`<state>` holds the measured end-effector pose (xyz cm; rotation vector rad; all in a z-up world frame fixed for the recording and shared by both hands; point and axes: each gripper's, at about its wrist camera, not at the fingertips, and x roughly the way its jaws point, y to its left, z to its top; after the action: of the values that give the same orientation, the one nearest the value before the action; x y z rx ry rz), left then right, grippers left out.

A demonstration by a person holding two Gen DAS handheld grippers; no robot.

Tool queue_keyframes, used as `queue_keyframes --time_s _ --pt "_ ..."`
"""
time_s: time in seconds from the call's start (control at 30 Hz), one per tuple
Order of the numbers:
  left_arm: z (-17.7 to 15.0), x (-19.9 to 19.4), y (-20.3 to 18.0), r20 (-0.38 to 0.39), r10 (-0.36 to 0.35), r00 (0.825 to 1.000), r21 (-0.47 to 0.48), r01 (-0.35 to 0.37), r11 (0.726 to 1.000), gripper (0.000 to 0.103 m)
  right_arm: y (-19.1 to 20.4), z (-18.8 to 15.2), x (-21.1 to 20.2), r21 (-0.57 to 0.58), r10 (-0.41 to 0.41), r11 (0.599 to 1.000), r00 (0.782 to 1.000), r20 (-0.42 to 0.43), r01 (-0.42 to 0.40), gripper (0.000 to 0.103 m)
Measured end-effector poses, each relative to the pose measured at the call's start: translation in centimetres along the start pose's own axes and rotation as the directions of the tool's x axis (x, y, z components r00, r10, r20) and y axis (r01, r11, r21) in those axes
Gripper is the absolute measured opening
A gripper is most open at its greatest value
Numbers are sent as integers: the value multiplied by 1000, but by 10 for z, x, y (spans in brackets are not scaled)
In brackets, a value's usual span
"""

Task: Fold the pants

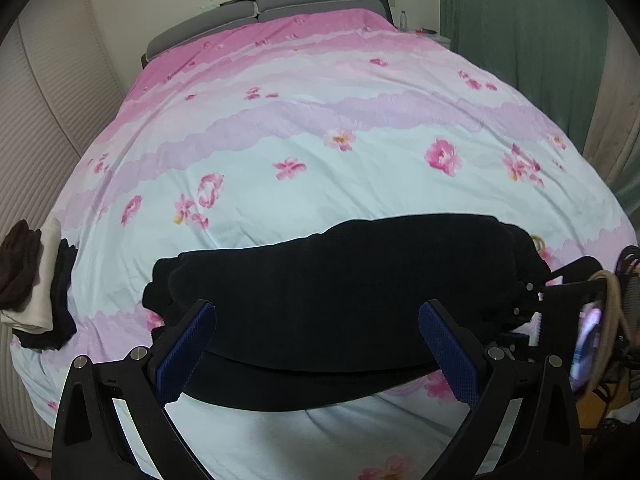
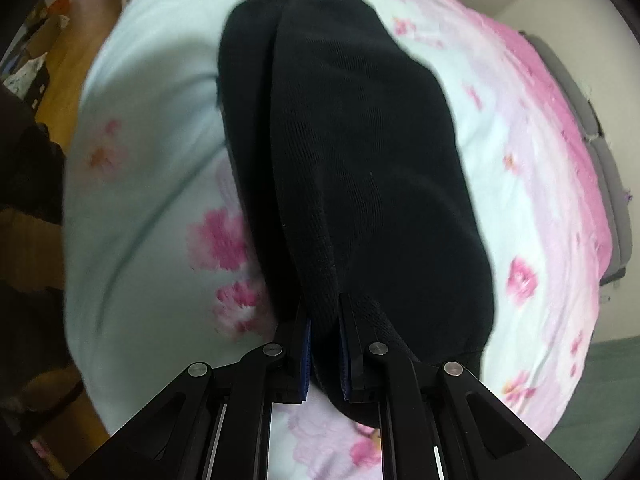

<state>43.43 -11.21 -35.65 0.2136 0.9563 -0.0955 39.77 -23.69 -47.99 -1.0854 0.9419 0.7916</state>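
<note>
Black pants [image 1: 340, 280] lie folded lengthwise across the near end of a bed, on a floral quilt [image 1: 320, 120] banded in pink, lilac and pale blue. The left gripper [image 1: 316, 344] hangs over the garment's near edge with its 2 blue-padded fingers [image 1: 188, 344] spread wide, cloth showing in the gap between them but nothing pinched. At the pants' far right end the right gripper [image 2: 324, 344] has its jaws drawn nearly together on a ridge of the black fabric, which rises between the pads and runs away from the camera across the quilt. A small stack of folded clothes [image 1: 36, 280], dark and cream, sits at the bed's left edge, well apart from the pants. A grey headboard [image 1: 264, 8] stands at the far end.
</note>
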Motion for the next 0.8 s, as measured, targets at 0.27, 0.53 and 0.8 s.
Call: queue_keyframes --time_s 0.27,0.53,0.8 --pt "0 3 3 -3 7 1000 7 -7 1000 103 2 -2 24 32 -22 999 999 -40 24 16" --pt "-9 -31 51 18 8 1000 -47 -7 999 103 9 16 -54 89 -130 989 988 88 122 60" --pt "-39 -39 150 25 42 999 -148 -38 988 103 10 115 -89 325 -148 941 979 139 96 60"
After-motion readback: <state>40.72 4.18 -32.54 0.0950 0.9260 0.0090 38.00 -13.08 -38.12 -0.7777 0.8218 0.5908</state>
